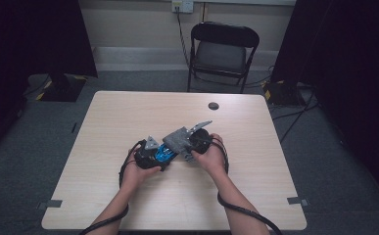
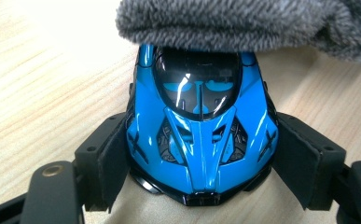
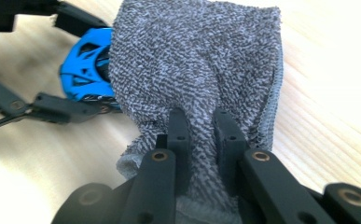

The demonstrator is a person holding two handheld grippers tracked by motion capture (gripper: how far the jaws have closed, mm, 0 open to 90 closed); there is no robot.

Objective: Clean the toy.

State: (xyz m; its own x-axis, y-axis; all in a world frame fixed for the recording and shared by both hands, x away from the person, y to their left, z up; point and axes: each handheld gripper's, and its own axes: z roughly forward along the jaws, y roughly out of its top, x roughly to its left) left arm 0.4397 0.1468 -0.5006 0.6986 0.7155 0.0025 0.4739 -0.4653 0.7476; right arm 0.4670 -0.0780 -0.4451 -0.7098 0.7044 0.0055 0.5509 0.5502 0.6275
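Note:
A glossy blue toy car with a dark windscreen sits nose toward the camera in the left gripper view, and my left gripper is shut on its two flanks. In the high view the car rests low over the middle of the wooden table. A grey fluffy cloth is pinched between the pads of my right gripper and lies over the far end of the car, hiding its roof. The cloth shows just right of the car.
A small dark round disc lies on the table's far side. A black folding chair stands behind the table. Cables trail from both grippers across the near part of the tabletop.

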